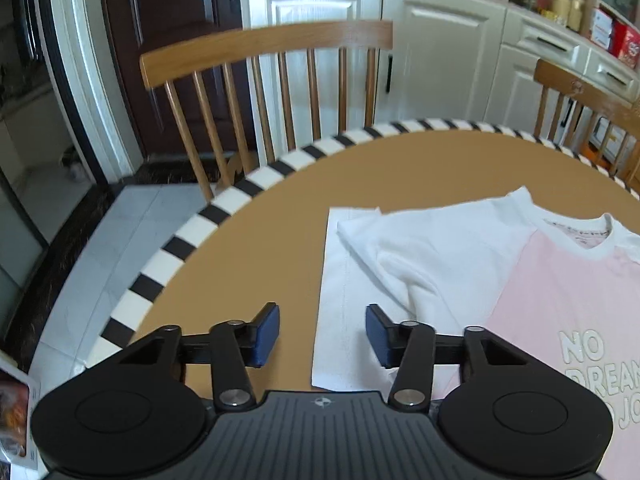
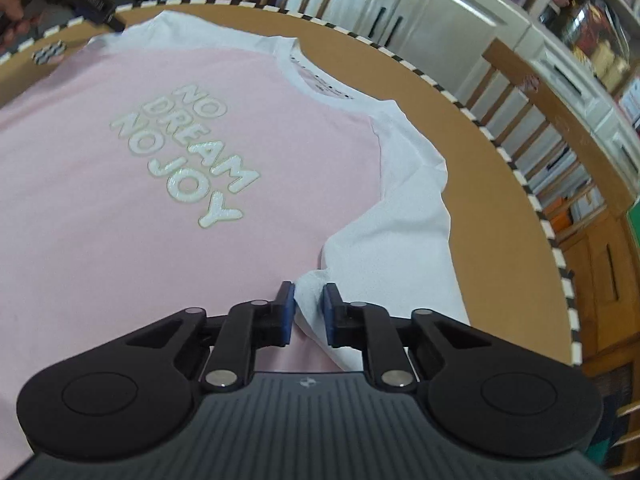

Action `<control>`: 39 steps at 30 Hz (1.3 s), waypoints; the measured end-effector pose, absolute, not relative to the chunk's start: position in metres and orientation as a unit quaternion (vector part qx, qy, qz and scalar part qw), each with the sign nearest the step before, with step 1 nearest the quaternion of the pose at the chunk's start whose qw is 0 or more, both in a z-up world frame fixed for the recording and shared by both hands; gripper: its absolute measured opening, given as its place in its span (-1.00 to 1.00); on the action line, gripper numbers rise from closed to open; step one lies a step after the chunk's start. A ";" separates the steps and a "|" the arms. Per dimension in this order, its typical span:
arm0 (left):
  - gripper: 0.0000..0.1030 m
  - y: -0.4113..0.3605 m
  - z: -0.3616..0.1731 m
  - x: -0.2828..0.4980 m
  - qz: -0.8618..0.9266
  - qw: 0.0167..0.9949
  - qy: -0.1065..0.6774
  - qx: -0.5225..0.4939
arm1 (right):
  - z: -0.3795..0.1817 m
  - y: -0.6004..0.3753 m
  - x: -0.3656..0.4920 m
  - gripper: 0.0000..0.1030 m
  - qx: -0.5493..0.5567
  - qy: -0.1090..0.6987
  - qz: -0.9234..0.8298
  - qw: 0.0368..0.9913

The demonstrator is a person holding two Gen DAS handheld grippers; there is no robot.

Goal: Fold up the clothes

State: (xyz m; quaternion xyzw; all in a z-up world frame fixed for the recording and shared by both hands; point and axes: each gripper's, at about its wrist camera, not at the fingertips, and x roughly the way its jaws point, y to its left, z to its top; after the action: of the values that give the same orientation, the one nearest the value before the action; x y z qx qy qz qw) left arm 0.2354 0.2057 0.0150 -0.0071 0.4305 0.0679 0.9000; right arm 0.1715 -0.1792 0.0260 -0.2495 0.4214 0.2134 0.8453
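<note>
Directly ahead of the right tool (image 2: 308, 308), a pink T-shirt (image 2: 160, 200) with white sleeves lies face up and spread flat on a round brown table (image 2: 500, 208) rimmed with black and white checks, its printed slogan readable from the right wrist view. That tool's blue pads (image 2: 287, 312) stand close together with a raised bunch of the white right sleeve (image 2: 400, 220) between them; the cloth fills the narrow gap, so the tool appears to be pinching the sleeve near the armpit seam, probably to lift it and carry it across the pink front. Beyond its tips the sleeve runs out towards the table edge, which leaves room to swing it inward. The left tool (image 1: 322, 334) is part-way spread and holds nothing: its right-hand pad (image 1: 378, 336) hangs over a white edge of the garment, its left-hand pad over bare table, so the fabric edge lies below the gap rather than in it. Just beyond that tool the left sleeve (image 1: 400, 256) already lies turned in over a flat white layer, and further right the pink front begins. Judging by this layout, the fold is at an early stage, with the left tool poised at the side hem to match the right. Wooden chairs (image 1: 260, 92) stand past the far rim.
</note>
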 end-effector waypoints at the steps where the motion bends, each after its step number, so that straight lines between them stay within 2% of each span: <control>1: -0.55 0.204 0.011 0.237 0.059 0.897 0.438 0.001 | 0.028 -0.182 0.174 -0.80 -0.240 0.427 0.210 0.846; 5: -0.88 0.193 0.006 0.237 0.044 0.904 0.425 0.029 | 0.044 -0.199 0.187 -0.88 -0.181 0.436 0.195 0.860; 13: -0.90 0.209 0.004 0.210 0.121 0.898 0.422 0.033 | 0.080 -0.285 0.248 -0.89 -0.066 0.431 0.079 0.897; 20: -0.90 0.220 0.008 0.182 0.155 0.896 0.416 0.028 | 0.058 -0.351 0.303 -0.89 -0.012 0.457 -0.030 0.889; 23: -0.89 0.218 0.009 0.175 0.161 0.896 0.413 0.036 | 0.047 -0.365 0.315 -0.89 0.005 0.468 -0.056 0.882; 26: -0.87 0.215 0.009 0.173 0.163 0.898 0.407 0.042 | 0.036 -0.372 0.322 -0.80 0.009 0.480 -0.078 0.874; 28: -0.78 0.217 0.013 0.172 0.169 0.898 0.405 0.030 | 0.035 -0.372 0.321 -0.74 0.006 0.477 -0.093 0.874; 29: -0.71 0.220 0.017 0.169 0.175 0.900 0.398 0.023 | 0.038 -0.371 0.317 -0.66 0.002 0.470 -0.093 0.878; 30: -0.67 0.224 0.021 0.166 0.183 0.903 0.389 0.016 | 0.043 -0.368 0.308 -0.48 -0.005 0.460 -0.082 0.884; 32: -0.70 0.229 0.036 0.155 0.198 0.912 0.358 0.007 | 0.053 -0.360 0.288 -0.26 -0.019 0.440 -0.061 0.895; 35: -0.68 0.228 0.051 0.144 0.152 0.929 0.336 -0.035 | 0.061 -0.343 0.251 -0.29 -0.013 0.424 0.016 0.905; 39: -0.52 0.195 0.043 0.137 0.071 0.931 0.355 -0.050 | 0.041 -0.322 0.228 -0.34 0.003 0.429 0.063 0.901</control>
State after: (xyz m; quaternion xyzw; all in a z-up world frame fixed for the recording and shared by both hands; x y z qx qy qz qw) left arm 0.1367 0.1952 0.0433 -0.0505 0.3553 0.0708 0.9307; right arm 0.2282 -0.3224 0.0412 0.0034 0.4291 0.0627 0.9011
